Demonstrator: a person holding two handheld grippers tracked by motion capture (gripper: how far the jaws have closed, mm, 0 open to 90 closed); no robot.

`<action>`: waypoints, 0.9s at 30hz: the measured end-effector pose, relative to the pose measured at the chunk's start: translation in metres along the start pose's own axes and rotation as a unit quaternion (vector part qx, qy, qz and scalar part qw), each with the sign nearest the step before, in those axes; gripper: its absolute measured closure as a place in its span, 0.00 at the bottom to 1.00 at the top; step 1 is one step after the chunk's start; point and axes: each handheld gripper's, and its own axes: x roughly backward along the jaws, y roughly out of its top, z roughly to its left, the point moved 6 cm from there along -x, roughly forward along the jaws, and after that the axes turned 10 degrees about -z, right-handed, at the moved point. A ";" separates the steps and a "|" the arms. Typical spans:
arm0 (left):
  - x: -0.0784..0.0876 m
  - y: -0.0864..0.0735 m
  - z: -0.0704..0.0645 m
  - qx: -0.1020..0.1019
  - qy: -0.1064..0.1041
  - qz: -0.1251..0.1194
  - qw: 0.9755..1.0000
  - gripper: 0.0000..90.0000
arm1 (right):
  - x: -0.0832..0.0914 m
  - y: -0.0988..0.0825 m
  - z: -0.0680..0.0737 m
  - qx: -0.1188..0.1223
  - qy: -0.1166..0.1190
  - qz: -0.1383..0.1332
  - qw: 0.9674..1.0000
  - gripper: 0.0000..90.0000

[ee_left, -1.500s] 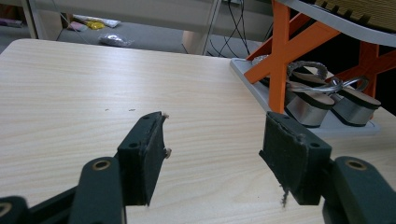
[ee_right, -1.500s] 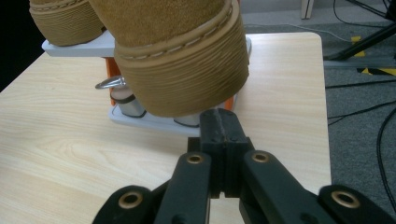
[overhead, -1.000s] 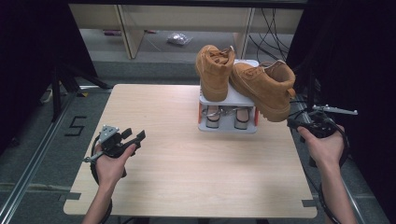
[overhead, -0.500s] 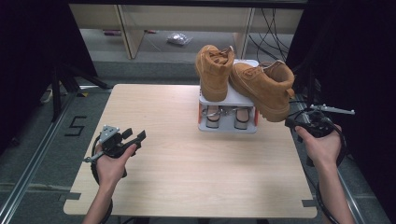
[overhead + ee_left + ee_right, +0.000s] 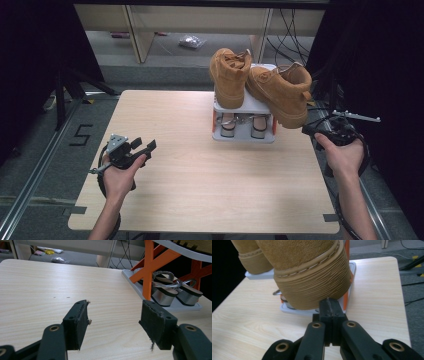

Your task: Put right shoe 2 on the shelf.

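Pressing its jaws together with nothing between them, the right gripper (image 5: 329, 305) sits with its tips just under the ribbed sole of the near tan boot (image 5: 312, 272), whose toe overhangs the right edge of the small shoe rack (image 5: 243, 136). The rack stands at the far right of the desk (image 5: 200, 185); the second boot (image 5: 231, 75) stands on its top shelf, and a pair of sandals (image 5: 175, 291) occupies the lower shelf. The left gripper (image 5: 139, 148) rests over the near left of the desk, jaws spread and empty. To nudge the boot well, push level against the sole, slowly, so that the overhanging toe does not tip off.
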 end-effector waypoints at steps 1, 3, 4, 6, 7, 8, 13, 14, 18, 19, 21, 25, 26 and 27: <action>0.000 0.000 0.000 0.000 0.000 0.000 1.000 0.42 | 0.000 0.000 0.000 0.000 0.000 0.000 1.000 1.00; 0.000 0.000 0.000 0.000 0.000 0.000 1.000 0.42 | -0.001 0.002 0.003 -0.003 0.007 0.000 1.000 1.00; 0.000 0.000 0.000 0.000 0.000 0.000 1.000 0.42 | -0.002 0.002 0.006 -0.008 0.007 0.003 1.000 1.00; 0.000 0.000 0.000 0.001 0.000 0.000 1.000 0.42 | -0.004 0.002 0.006 0.003 0.012 0.002 1.000 1.00; 0.000 0.000 0.000 0.000 0.001 0.000 1.000 0.42 | -0.005 0.002 0.009 -0.004 0.008 0.005 1.000 1.00; 0.000 0.000 0.001 0.000 0.001 0.000 1.000 0.42 | -0.007 0.002 0.010 -0.003 0.012 0.004 1.000 1.00; 0.000 0.000 0.001 0.000 0.000 0.001 1.000 0.42 | -0.013 0.001 0.018 -0.012 0.015 0.011 1.000 1.00; 0.000 0.000 0.001 0.000 0.000 0.001 1.000 0.42 | -0.015 0.001 0.018 -0.006 0.015 0.008 1.000 1.00; 0.000 0.000 0.001 0.000 0.001 0.001 1.000 0.42 | -0.020 0.004 0.022 -0.008 0.017 0.006 1.000 1.00; 0.000 0.000 0.001 0.000 0.000 0.001 1.000 0.42 | -0.024 0.006 0.023 0.003 0.021 0.004 1.000 1.00; 0.000 0.000 0.001 -0.001 0.001 0.001 1.000 0.42 | -0.028 0.007 0.027 -0.006 0.021 0.008 1.000 1.00; 0.000 0.000 0.001 0.000 0.000 0.000 1.000 0.42 | -0.036 0.010 0.029 -0.012 0.016 0.008 1.000 1.00; 0.000 0.000 0.001 0.000 0.000 0.000 1.000 0.42 | -0.036 0.010 0.029 -0.012 0.016 0.008 1.000 1.00; 0.000 0.000 0.002 0.000 0.001 0.000 1.000 0.42 | -0.041 0.011 0.031 -0.014 0.018 0.010 1.000 1.00</action>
